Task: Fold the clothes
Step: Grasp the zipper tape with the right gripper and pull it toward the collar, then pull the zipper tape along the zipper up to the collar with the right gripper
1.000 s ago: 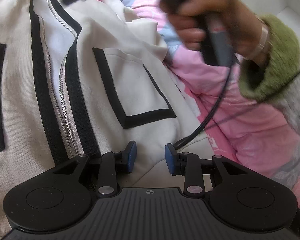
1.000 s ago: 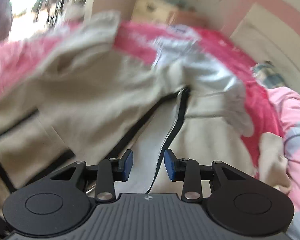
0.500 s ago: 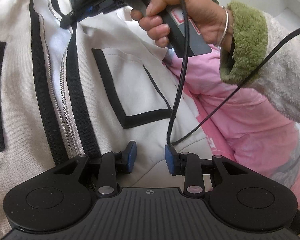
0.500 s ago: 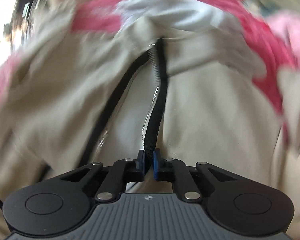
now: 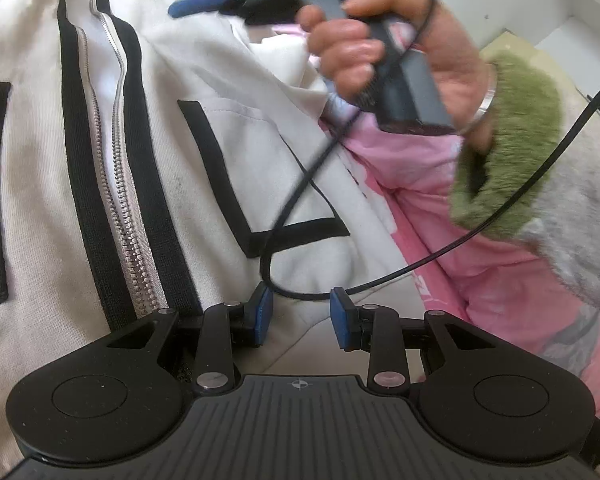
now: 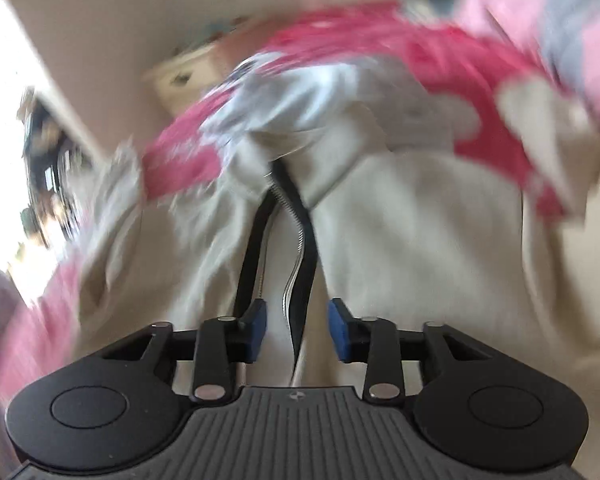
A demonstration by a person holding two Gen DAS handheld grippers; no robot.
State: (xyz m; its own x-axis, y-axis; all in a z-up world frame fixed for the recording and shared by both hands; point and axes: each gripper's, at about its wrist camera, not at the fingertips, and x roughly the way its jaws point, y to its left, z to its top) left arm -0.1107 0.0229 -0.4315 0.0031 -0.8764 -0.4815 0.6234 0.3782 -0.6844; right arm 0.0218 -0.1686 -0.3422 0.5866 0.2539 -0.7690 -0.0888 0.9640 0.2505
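The jacket [image 5: 80,208] is cream with black trim and a silver zip [image 5: 116,184]. The bedding [image 5: 496,264] is pink, deep pink-red in the right view, the cuff [image 5: 512,160] olive green, the pads [image 5: 260,312] blue

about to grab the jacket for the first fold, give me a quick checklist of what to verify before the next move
1. Left gripper open and free of cloth: ok, jaws apart over the jacket.
2. Right gripper open: ok, jaws apart with the black zipper edge between them, not pinched.
3. Cable clear of the left jaws: not ok, its loop lies right at the fingertips.
4. Jacket front flat: not ok, the zipper is open and cloth bunches near the hand.
5. Sleeves laid out: cannot tell, the right wrist view is blurred.
6. Pink bedding clear of the fold line: cannot tell.
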